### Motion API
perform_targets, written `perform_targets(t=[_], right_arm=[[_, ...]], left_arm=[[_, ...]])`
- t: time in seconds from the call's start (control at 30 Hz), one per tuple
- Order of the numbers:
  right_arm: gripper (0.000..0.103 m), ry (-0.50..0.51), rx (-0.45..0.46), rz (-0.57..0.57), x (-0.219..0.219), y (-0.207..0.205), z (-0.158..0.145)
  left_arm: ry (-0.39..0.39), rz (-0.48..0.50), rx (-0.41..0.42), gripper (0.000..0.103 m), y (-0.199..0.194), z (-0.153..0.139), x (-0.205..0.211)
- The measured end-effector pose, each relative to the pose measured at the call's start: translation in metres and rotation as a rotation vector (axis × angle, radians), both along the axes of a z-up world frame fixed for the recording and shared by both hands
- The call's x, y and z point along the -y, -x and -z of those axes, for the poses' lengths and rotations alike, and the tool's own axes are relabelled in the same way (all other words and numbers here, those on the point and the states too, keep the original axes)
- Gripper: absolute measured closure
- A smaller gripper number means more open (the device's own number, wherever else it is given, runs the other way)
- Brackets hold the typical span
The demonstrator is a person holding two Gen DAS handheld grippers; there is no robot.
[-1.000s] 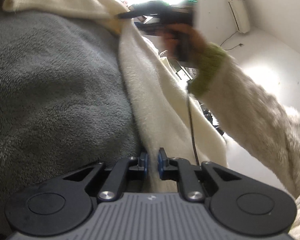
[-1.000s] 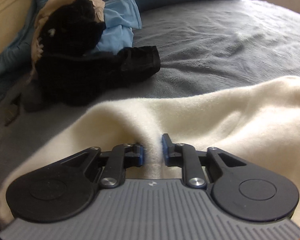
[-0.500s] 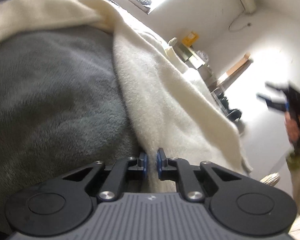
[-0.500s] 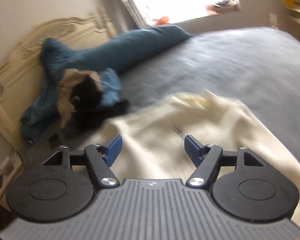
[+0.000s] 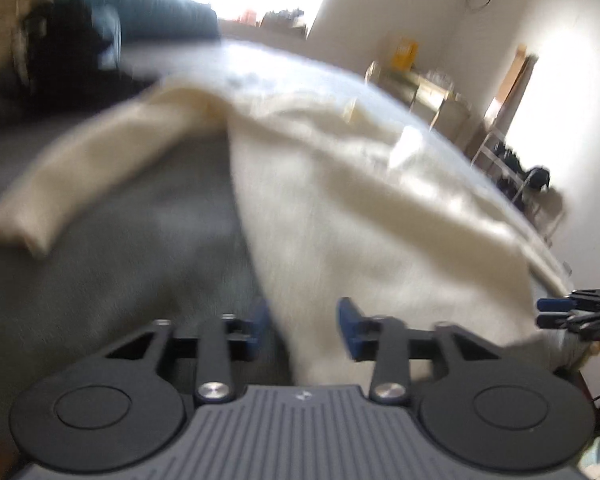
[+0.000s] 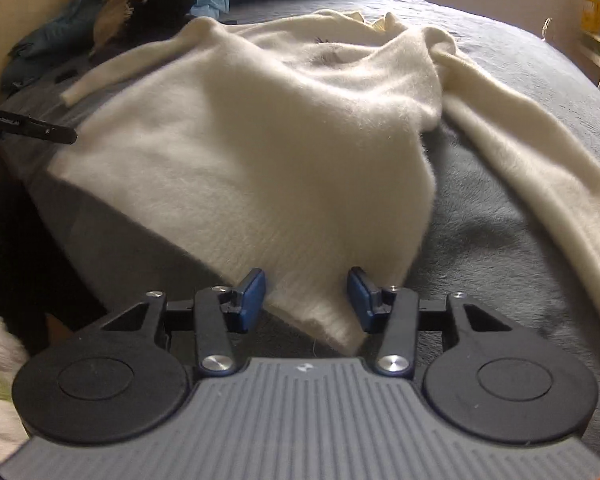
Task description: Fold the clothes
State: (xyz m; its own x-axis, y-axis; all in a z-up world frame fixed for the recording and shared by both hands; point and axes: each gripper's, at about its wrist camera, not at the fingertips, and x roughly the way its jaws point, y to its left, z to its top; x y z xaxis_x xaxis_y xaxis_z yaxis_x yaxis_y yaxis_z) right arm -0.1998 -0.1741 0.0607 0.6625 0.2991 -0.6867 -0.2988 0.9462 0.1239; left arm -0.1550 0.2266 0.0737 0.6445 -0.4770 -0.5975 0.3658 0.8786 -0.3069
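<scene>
Cream sweater (image 6: 268, 152) flat, both grippers spread

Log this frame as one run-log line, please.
stage: sweater spread out | left gripper: open at hem | right gripper: open at hem corner | cream sweater: unfolded on grey bed

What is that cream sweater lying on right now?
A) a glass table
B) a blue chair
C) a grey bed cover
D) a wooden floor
C: the cream sweater is spread across the grey bed cover, which shows all around it, and both sleeves lie on it too.
</scene>
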Motion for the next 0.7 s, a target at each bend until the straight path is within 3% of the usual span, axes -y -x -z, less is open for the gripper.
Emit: perform_targets(t=[0.1,0.17,0.23,0.33,0.43,0.57,0.7], right_arm=[[0.052,-0.108,0.097,0.014,0.021,-0.005,-0.04],[0.042,-0.194,0.162,0.05,0.04,-0.018,-0.064],[0.024,-0.308,0.213,0.112,0.062,-0.04,-0.082],[0.023,-0.278,0.213,0.247,0.084,-0.096,-0.082],[0.023,-0.208,0.158,0.341,0.099,-0.16,-0.069],[0.023,-0.196,0.04,0.369,0.117,-0.234,-0.035],[0.022,-0.188,-0.08,0.39,0.136,-0.307,0.0]], left_arm=[[0.029,0.031,0.07,0.047,-0.014,-0.019,0.014],[0.079,0.079,0.083,0.045,-0.031,-0.021,0.033],[0.124,0.14,0.059,0.045,-0.056,-0.01,0.062],[0.128,0.201,-0.003,0.045,-0.086,0.013,0.102],[0.113,0.222,-0.037,0.046,-0.101,0.029,0.122],[0.061,0.229,-0.035,0.046,-0.106,0.045,0.13],[0.089,0.246,-0.023,0.046,-0.108,0.062,0.125]])
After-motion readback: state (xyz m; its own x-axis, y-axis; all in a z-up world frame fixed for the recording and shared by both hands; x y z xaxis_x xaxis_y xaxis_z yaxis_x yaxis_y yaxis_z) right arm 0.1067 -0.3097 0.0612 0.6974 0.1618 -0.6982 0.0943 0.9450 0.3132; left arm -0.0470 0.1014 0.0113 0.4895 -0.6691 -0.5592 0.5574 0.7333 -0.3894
